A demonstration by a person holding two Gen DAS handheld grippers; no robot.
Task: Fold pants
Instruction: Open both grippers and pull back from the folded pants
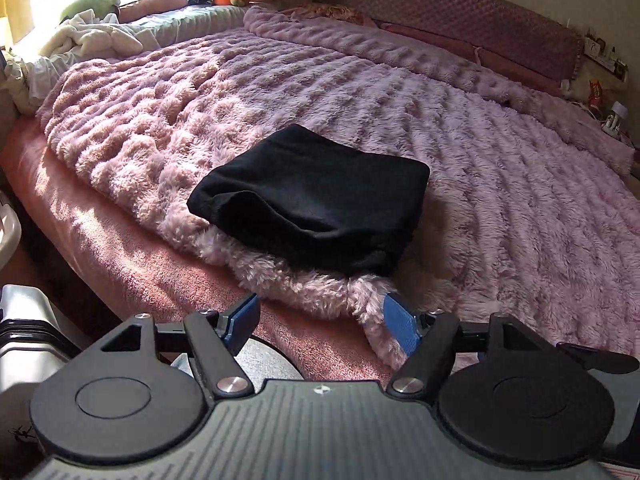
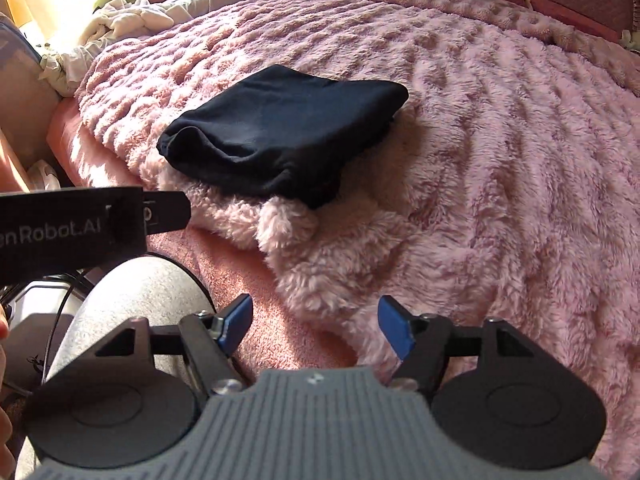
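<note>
The black pants [image 1: 316, 196] lie folded into a compact rectangle on the fluffy pink blanket [image 1: 500, 184] near the bed's front edge. They also show in the right wrist view [image 2: 280, 132]. My left gripper [image 1: 320, 320] is open and empty, held back from the bed's edge, well short of the pants. My right gripper [image 2: 316, 324] is open and empty, over the blanket's front edge, also short of the pants. The left gripper's body shows at the left of the right wrist view [image 2: 80, 232].
A pink sheet [image 1: 132, 256] shows below the blanket's edge. Crumpled white cloth [image 1: 92, 38], a green plush toy [image 1: 90, 4] and pillows lie at the far left. A padded headboard [image 1: 460, 12] runs along the right. My grey-clad knee [image 2: 132, 300] is below.
</note>
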